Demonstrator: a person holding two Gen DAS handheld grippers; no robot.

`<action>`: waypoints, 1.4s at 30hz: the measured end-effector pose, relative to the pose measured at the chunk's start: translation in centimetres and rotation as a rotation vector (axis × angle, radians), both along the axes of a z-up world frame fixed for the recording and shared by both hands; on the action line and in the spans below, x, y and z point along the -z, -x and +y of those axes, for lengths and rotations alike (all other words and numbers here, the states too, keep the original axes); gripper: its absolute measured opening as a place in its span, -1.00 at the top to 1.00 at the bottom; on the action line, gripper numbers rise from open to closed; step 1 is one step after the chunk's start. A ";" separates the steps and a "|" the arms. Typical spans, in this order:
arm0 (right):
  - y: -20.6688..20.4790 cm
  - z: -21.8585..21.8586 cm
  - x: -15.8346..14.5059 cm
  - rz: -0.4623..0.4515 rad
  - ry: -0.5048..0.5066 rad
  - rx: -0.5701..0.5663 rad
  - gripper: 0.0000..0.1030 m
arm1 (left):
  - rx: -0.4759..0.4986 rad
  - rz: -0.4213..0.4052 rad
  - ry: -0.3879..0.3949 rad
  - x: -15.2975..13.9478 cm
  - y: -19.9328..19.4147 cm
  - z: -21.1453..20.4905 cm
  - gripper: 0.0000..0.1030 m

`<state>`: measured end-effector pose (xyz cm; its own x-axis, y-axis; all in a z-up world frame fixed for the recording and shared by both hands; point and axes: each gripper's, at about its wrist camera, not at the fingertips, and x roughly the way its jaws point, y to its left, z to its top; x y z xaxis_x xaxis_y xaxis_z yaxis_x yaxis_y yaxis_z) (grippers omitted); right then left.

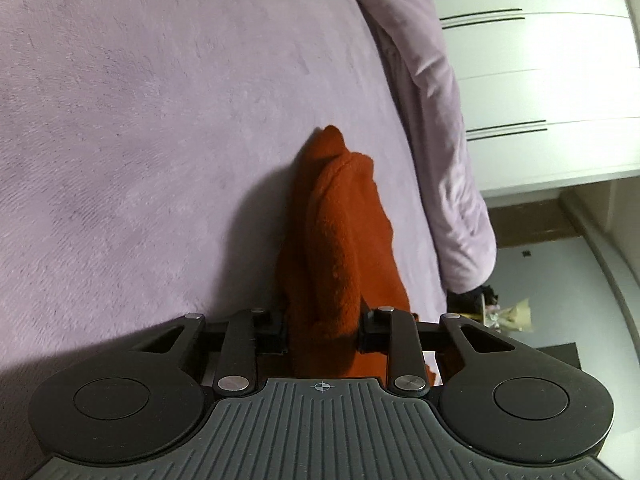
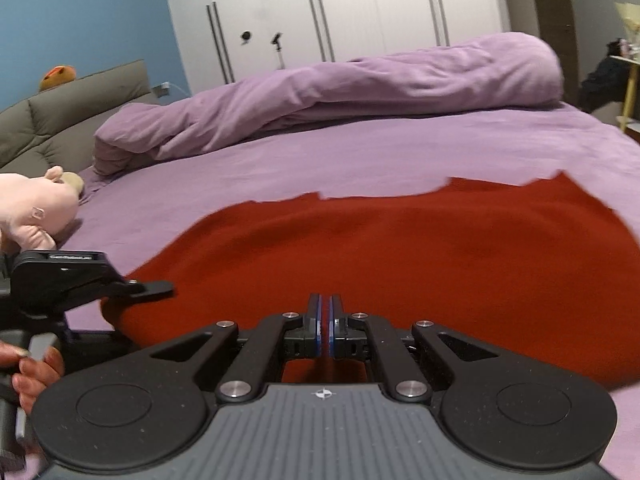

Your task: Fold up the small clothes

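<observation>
A red fleece garment (image 2: 400,248) lies spread on the purple bed sheet (image 2: 360,152). My right gripper (image 2: 325,320) is shut on its near edge, blue pads pressed together on the cloth. My left gripper (image 1: 324,328) is shut on a bunched fold of the same red garment (image 1: 340,232), which stands up in a ridge between the jaws. The left gripper also shows in the right wrist view (image 2: 72,280) at the garment's left corner, with the hand that holds it below.
A rolled purple duvet (image 2: 340,92) lies along the far side of the bed. A pink plush toy (image 2: 36,212) sits at the left, by a grey headboard (image 2: 60,112). White wardrobe doors (image 2: 340,8) stand behind. The bed's edge and floor show in the left wrist view (image 1: 540,272).
</observation>
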<state>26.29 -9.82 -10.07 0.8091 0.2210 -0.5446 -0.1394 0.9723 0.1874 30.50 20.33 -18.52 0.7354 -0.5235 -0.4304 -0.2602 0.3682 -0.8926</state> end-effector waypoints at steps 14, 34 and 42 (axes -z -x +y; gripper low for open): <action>-1.9 5.7 1.5 0.026 0.035 -0.056 0.98 | 0.018 -0.045 -0.051 -0.3 0.4 0.2 0.53; 3.8 -9.4 -2.0 -0.098 -0.190 0.193 0.96 | 0.365 -0.390 -0.716 -12.7 0.2 -18.3 0.54; 4.6 -12.2 -1.8 -0.087 -0.146 0.229 0.95 | 0.534 -0.409 -0.890 -8.6 1.8 -25.0 0.46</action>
<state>21.68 -22.06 -8.22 0.8893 0.0980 -0.4468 0.0592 0.9439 0.3250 28.68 -4.66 -9.97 0.6800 -0.4405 -0.5861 0.3759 0.8958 -0.2371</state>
